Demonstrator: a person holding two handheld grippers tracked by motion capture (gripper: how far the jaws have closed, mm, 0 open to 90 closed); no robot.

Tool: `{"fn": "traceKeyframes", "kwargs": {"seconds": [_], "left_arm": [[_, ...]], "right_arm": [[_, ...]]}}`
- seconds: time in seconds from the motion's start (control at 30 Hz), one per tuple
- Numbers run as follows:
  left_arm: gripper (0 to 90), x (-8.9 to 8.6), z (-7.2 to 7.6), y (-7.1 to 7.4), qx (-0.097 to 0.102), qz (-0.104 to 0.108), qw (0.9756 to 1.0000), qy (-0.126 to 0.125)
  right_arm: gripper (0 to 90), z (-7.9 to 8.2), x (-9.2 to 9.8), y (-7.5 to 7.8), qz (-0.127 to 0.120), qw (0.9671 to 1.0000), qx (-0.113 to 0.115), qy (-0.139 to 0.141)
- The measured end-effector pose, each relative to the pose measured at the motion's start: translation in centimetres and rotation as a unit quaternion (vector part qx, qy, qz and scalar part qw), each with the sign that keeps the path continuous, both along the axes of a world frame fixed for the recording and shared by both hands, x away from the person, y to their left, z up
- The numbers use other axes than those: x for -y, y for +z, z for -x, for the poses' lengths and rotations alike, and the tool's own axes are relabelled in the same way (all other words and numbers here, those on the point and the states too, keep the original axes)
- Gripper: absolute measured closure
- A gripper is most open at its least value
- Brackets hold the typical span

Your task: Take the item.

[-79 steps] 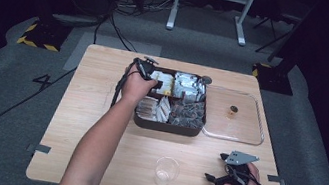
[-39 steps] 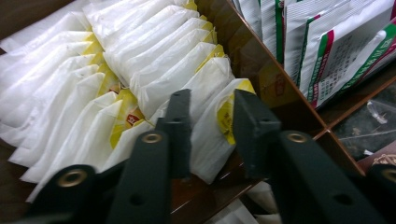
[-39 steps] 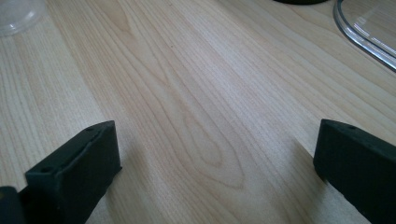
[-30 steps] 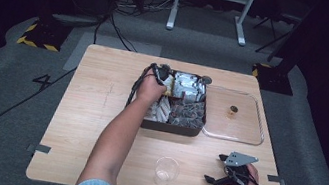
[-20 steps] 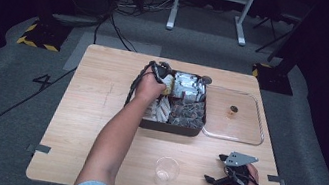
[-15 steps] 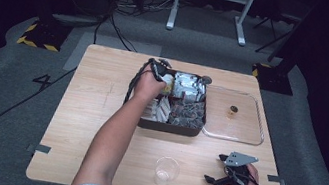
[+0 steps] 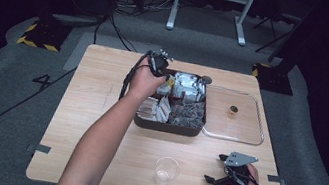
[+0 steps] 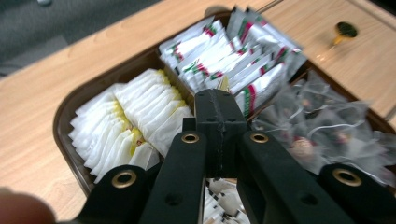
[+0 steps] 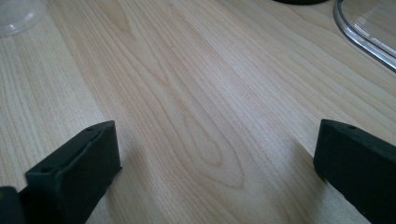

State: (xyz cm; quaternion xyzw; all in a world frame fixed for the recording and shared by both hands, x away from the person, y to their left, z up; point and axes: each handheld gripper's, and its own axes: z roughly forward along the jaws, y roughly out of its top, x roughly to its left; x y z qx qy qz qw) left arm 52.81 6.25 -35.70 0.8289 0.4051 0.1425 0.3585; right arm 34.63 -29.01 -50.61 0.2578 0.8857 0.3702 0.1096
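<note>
Left claw (image 8: 219,114): jaws pressed together above the brown compartment tray (image 7: 167,126), pinching a small yellowish sachet (image 8: 224,84) at its tip, over the red-and-green sachets (image 8: 233,56). Right claw (image 9: 217,172): jaws wide, resting on the table (image 9: 187,93) near the clear cup (image 7: 166,170).

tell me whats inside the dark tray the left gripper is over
The dark tray holds white packets with yellow edges, white sachets with red and green print and clear mesh tea bags. The left gripper, jaws shut, covers the compartment nearest it.
</note>
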Motion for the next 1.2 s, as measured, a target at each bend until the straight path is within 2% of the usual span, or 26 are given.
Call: {"fn": "traceKeyframes", "kwargs": {"seconds": [0.1, 0.13, 0.17, 0.3, 0.33, 0.37, 0.47, 0.5, 0.53, 0.57, 0.6, 0.63, 0.73, 0.77, 0.8, 0.87, 0.97, 1.07, 1.2], "left_arm": [[90.0, -0.2, 0.8, 0.7, 0.01, 0.01, 0.9999, -0.009], [90.0, -0.4, 1.6, 1.4, 0.021, 0.018, 0.9994, -0.02], [90.0, -0.5, 2.0, 1.7, 0.023, 0.023, 0.9992, -0.023], [90.0, -0.9, 3.1, 2.6, 0.033, 0.028, 0.9984, -0.037], [90.0, -1.1, 4.0, 3.1, 0.039, 0.034, 0.9976, -0.046], [90.0, -1.1, 4.0, 3.1, 0.039, 0.034, 0.9976, -0.046], [90.0, -1.5, 5.4, 3.8, 0.045, 0.048, 0.996, -0.06], [90.0, -1.6, 6.5, 4.2, 0.048, 0.056, 0.9948, -0.07], [90.0, -1.6, 6.5, 4.2, 0.048, 0.056, 0.9948, -0.07], [90.0, -1.8, 7.0, 4.4, 0.052, 0.056, 0.9939, -0.079], [90.0, -2.0, 8.2, 4.7, 0.056, 0.062, 0.9925, -0.09], [90.0, -2.0, 8.2, 4.7, 0.056, 0.062, 0.9925, -0.09], [90.0, -2.3, 9.9, 4.9, 0.061, 0.067, 0.9897, -0.11], [90.0, -2.5, 10.9, 5.1, 0.065, 0.073, 0.9879, -0.121], [90.0, -2.5, 10.9, 5.1, 0.065, 0.073, 0.9879, -0.121], [90.0, -2.9, 12.4, 5.3, 0.069, 0.081, 0.9852, -0.135], [90.0, -3.3, 13.7, 5.6, 0.067, 0.084, 0.9824, -0.153], [90.0, -3.8, 14.9, 5.8, 0.066, 0.078, 0.9802, -0.17], [90.0, -4.2, 16.0, 5.9, 0.066, 0.083, 0.9777, -0.181]], "right_arm": [[0.5, 0.0, 0.0, 0.0, 0.0, 1.0, 0.0, 0.0], [0.5, 0.0, 0.0, 0.0, 0.0, 1.0, 0.0, 0.0], [0.5, 0.0, 0.0, 0.0, 0.0, 1.0, 0.0, 0.001], [0.5, 0.0, 0.0, 0.0, 0.0, 1.0, 0.002, 0.001], [0.5, 0.0, 0.0, 0.0, 0.0, 1.0, 0.0, 0.0], [0.5, 0.0, 0.0, 0.0, 0.0, 1.0, 0.0, 0.0], [0.5, 0.0, 0.0, 0.0, 0.0, 1.0, -0.001, 0.0], [0.5, 0.0, 0.0, 0.0, 0.0, 1.0, -0.001, 0.0], [0.5, 0.0, 0.0, 0.0, 0.0, 1.0, -0.001, 0.0], [0.5, 0.0, 0.0, 0.0, 0.001, 1.0, 0.0, 0.001], [0.5, 0.0, 0.0, 0.0, 0.001, 1.0, 0.0, 0.001], [0.5, 0.0, 0.0, 0.0, 0.001, 1.0, 0.0, 0.001], [0.5, 0.0, 0.0, 0.0, 0.0, 1.0, -0.001, 0.001], [0.5, 0.0, 0.0, 0.0, 0.0, 1.0, 0.0, 0.002], [0.5, 0.0, 0.0, 0.0, 0.0, 1.0, 0.0, 0.002], [0.5, -0.1, 0.0, 0.0, 0.0, 1.0, 0.0, 0.003], [0.5, -0.1, 0.0, 0.0, 0.001, 1.0, 0.0, 0.003], [0.5, -0.1, 0.0, 0.0, 0.001, 1.0, 0.0, 0.003], [0.5, -0.1, 0.0, 0.0, 0.001, 1.0, 0.0, 0.003]]}}
